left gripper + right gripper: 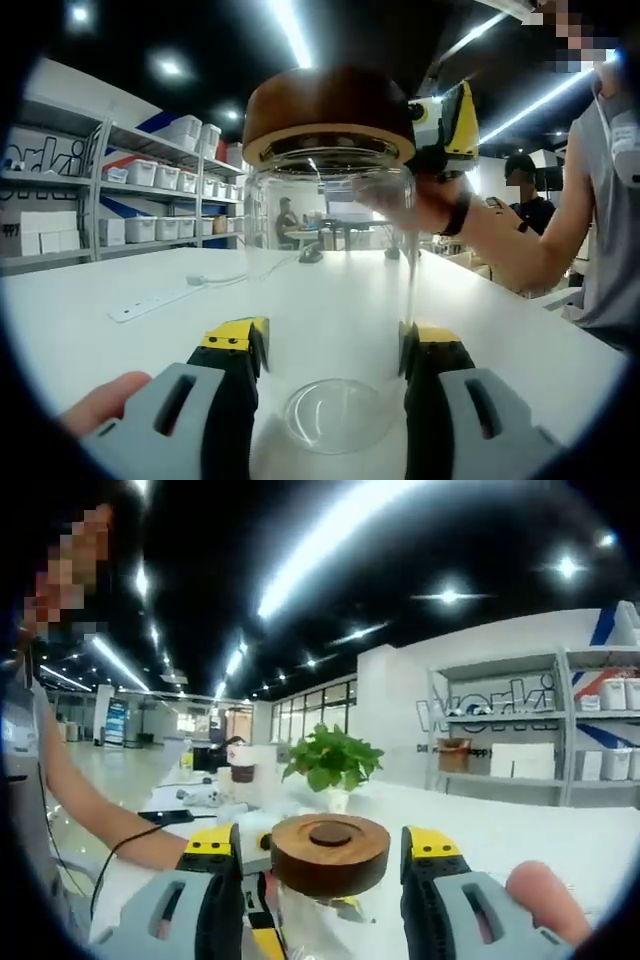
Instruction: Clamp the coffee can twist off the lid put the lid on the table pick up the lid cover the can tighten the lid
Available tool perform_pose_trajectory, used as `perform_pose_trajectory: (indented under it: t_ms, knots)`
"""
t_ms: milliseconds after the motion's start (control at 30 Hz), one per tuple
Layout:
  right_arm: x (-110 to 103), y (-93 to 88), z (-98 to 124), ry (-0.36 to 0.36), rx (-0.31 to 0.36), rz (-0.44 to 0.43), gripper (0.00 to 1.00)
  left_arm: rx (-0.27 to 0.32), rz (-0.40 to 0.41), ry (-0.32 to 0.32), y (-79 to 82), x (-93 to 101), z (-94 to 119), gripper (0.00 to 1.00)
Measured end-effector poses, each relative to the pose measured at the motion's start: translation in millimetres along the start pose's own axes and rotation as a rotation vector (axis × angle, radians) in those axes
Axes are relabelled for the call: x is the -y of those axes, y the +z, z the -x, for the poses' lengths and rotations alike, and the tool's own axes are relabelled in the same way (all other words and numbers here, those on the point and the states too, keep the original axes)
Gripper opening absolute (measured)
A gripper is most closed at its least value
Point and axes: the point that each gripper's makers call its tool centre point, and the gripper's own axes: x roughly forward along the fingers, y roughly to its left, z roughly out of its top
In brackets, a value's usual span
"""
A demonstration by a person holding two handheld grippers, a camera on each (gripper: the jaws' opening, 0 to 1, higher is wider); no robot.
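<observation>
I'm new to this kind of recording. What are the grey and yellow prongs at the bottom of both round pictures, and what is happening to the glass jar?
They are jaws of two hand-held grippers, each carrying its own fisheye camera. The left gripper view looks along the left gripper, whose jaws stand either side of a clear glass can on the white table. The right gripper view looks along the right gripper, its jaws flanking the wooden lid, which sits on the can. Whether either jaw pair is pressing, I cannot tell. A white power strip lies on the table.
</observation>
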Motion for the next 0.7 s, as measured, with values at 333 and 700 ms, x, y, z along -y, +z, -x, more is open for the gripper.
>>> perform_pose_trajectory:
  t_ms: [333,700]
  knots:
    - [0.8,-12.4,-6.3,0.004,-0.026,-0.022,0.46,-0.001,-0.001,-0.004,-0.2,0.7,0.7,0.48]
    - [-2.9,-13.4,-4.9,-0.113,-0.013,0.001,0.45,-0.003,-0.001,-0.005,-0.4,1.0,1.0,0.48]
